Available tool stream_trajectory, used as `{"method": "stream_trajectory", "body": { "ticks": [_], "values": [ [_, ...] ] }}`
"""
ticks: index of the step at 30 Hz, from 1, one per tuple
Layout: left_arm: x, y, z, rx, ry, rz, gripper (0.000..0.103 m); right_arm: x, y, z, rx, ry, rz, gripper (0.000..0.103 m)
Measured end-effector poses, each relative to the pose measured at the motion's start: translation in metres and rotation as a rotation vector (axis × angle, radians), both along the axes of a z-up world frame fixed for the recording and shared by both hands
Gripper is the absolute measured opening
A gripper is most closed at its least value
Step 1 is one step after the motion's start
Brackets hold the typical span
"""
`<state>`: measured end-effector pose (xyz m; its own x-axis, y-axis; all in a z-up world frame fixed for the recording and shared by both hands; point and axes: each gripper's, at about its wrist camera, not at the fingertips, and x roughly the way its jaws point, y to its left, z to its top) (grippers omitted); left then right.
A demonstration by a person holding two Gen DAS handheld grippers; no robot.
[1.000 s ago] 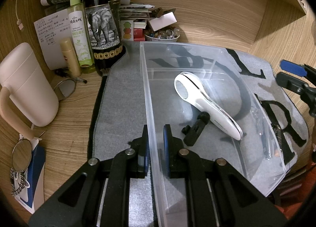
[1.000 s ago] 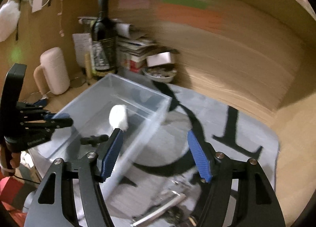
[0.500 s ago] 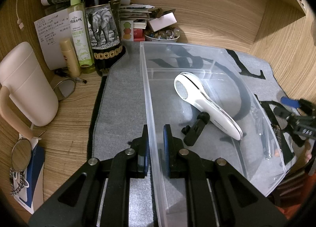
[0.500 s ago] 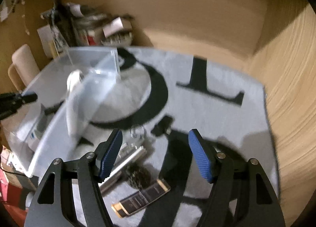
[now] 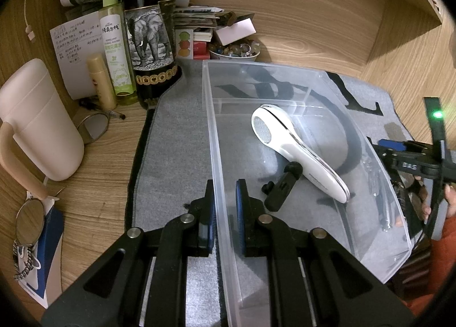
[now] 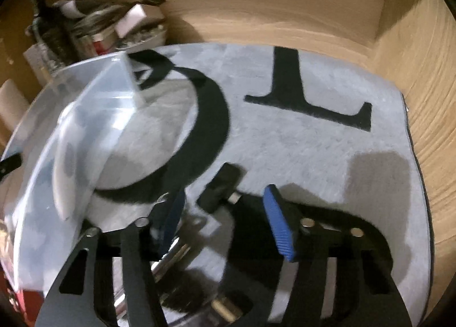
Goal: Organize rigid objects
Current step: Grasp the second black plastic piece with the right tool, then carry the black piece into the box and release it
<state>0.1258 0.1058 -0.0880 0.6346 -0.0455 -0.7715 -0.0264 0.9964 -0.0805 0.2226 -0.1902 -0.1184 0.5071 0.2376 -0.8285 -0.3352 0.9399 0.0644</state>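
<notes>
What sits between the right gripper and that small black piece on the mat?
Nothing visible. The right gripper hangs with jaws open just short of the small black piece on the grey mat; the clear bin stands off to its left.

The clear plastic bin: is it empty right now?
No, the clear plastic bin holds a white handheld device and a small black clamp.

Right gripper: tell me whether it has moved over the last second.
Yes. The right gripper has swung right and down, away from the clear bin, and now hangs open over the grey mat near a small black item.
</notes>
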Motion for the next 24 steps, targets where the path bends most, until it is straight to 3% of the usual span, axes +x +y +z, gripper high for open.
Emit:
{"method": "stream_trajectory", "body": {
  "ticks": [3, 4, 12, 24],
  "values": [
    [0.0, 0.0, 0.0, -0.001, 0.0, 0.001, 0.011, 0.004, 0.003, -0.007, -0.024, 0.0, 0.008, 0.037],
    [0.0, 0.0, 0.0, -0.001, 0.0, 0.001, 0.011, 0.002, 0.005, -0.006, -0.036, -0.011, 0.016, 0.029],
    [0.0, 0.0, 0.0, -0.001, -0.001, 0.0, 0.011, -0.003, 0.007, 0.007, -0.014, -0.046, 0.042, 0.029],
    [0.0, 0.0, 0.0, -0.002, -0.001, 0.0, 0.011, -0.03, 0.031, 0.065, 0.031, -0.212, 0.12, 0.029]
  ]
}}
